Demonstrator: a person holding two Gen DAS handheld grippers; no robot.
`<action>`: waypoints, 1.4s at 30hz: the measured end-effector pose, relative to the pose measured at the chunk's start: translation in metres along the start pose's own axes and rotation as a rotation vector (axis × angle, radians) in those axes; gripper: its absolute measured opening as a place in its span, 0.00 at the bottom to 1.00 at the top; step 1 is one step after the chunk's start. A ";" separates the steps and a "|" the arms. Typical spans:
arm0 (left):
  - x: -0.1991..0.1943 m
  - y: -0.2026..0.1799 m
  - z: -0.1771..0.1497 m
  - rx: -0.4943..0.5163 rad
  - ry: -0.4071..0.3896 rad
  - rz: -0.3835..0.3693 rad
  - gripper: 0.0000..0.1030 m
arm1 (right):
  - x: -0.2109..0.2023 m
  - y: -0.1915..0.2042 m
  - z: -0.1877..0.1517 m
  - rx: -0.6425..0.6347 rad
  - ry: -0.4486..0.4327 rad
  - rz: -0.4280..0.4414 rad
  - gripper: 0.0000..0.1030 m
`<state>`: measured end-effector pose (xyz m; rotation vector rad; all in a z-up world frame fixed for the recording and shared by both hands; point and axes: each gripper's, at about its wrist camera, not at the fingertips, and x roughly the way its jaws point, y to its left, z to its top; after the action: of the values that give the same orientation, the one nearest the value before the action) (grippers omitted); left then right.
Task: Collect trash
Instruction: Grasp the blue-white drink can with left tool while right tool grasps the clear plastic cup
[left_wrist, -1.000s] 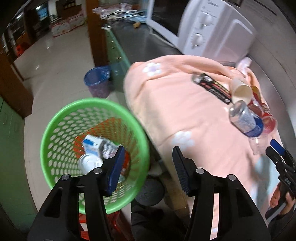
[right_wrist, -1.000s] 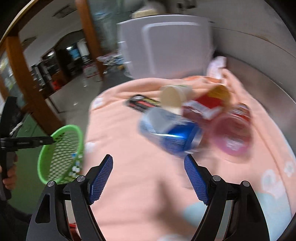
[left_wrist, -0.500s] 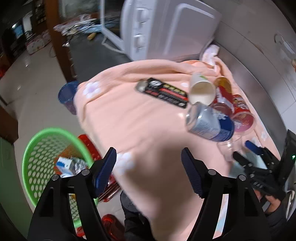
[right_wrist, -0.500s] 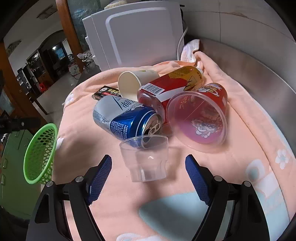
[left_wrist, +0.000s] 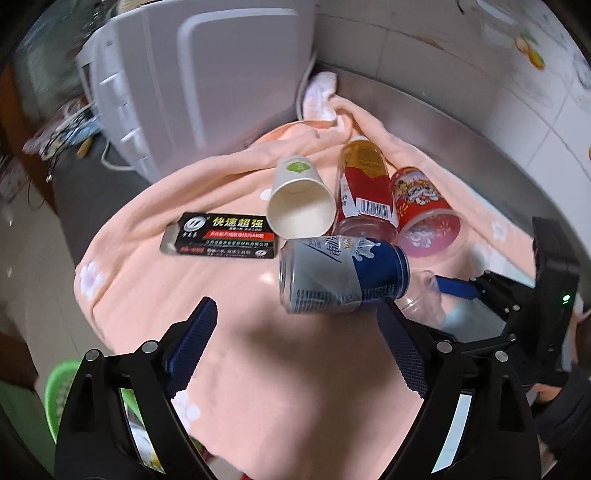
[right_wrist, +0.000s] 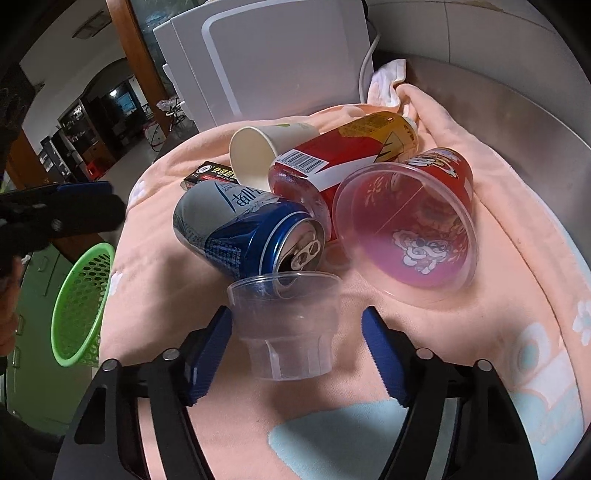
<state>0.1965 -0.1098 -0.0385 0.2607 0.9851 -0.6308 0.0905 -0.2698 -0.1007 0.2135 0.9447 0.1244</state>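
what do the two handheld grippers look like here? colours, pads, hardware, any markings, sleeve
Both match. The left gripper and right gripper are black angular linkage frames with silver pivot screws, each carrying two flat blue finger pads with a fine knurled texture. Seen from the left wrist camera, the right unit has a boxy black body with a small green light. A dark sleeve shows behind it. No cables or markings visible.

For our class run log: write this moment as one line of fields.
task: collect trash | right gripper: closing around clear cup | left gripper: opening, empty, near can | basket: left, off table
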 end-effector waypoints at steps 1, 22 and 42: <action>0.002 -0.001 0.001 0.015 0.002 -0.008 0.86 | 0.000 0.000 0.000 0.000 0.000 0.002 0.61; 0.052 -0.016 0.021 0.461 0.020 -0.169 0.95 | -0.038 -0.016 -0.011 0.032 -0.017 -0.035 0.56; 0.094 -0.039 0.026 0.695 0.121 -0.358 0.94 | -0.036 -0.023 -0.016 0.074 0.015 -0.053 0.56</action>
<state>0.2280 -0.1888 -0.1005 0.7509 0.9062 -1.2940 0.0570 -0.2977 -0.0873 0.2562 0.9698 0.0423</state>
